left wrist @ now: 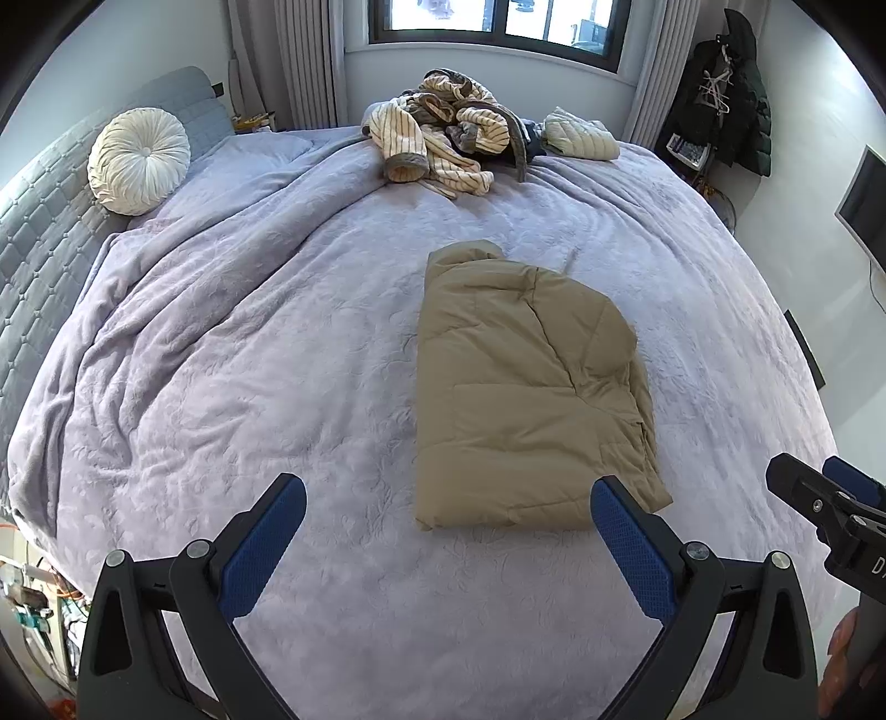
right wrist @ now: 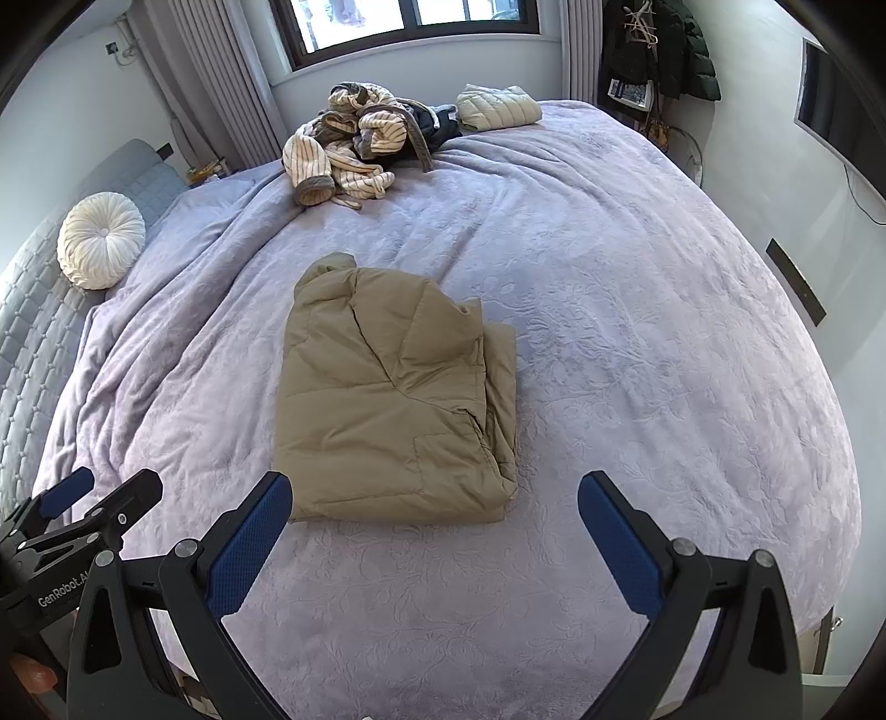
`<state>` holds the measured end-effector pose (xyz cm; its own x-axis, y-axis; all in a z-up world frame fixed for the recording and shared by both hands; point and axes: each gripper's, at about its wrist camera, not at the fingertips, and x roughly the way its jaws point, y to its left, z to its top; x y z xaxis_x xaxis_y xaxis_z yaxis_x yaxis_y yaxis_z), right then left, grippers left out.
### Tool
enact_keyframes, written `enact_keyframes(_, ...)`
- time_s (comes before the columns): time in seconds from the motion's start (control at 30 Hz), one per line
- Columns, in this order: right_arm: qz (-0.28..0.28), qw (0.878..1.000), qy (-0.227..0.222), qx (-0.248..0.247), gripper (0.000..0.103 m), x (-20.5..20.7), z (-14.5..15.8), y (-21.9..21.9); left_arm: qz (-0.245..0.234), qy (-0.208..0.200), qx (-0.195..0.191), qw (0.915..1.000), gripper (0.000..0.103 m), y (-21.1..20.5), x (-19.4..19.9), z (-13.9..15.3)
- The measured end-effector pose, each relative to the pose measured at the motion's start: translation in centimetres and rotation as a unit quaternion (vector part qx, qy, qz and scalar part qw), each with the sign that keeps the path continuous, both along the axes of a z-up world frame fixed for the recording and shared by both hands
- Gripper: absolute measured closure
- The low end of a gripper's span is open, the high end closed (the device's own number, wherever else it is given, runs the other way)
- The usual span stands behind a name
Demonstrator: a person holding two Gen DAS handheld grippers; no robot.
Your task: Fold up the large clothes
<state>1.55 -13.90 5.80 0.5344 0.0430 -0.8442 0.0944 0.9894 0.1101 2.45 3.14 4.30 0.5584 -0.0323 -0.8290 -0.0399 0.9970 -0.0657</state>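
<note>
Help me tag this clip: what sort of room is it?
A home bedroom: a bed with a padded headboard, a round cushion, and a curtained window. Clothes lie on the bed.

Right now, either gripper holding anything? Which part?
Nothing held. Left gripper and right gripper are both open above the bedspread, clear of the folded tan jacket.
</note>
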Motion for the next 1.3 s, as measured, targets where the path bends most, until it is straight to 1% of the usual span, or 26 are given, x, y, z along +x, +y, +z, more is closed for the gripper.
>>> enact_keyframes(0.4,0.001,1.000,0.002,0.000,0.000,0.1,0.0,-0.1,0.001,0.003,-0.001,1.0000,0.000,-0.1,0.0,-0.1)
enact_keyframes(0.83,0.003,1.000,0.004,-0.001,0.000,0.4,-0.1,-0.5,-0.004,0.007,-0.001,1.0000,0.000,0.0,1.2,-0.5)
enact_keyframes(1.2,0.005,1.000,0.007,0.000,0.000,0.7,-0.2,-0.6,-0.004,0.010,-0.002,0.9999,0.000,0.0,1.3,-0.6)
enact_keyframes(1.3,0.004,1.000,0.007,0.001,0.000,0.6,-0.2,-0.5,-0.005,0.011,-0.002,0.9999,0.000,0.2,1.9,-0.8)
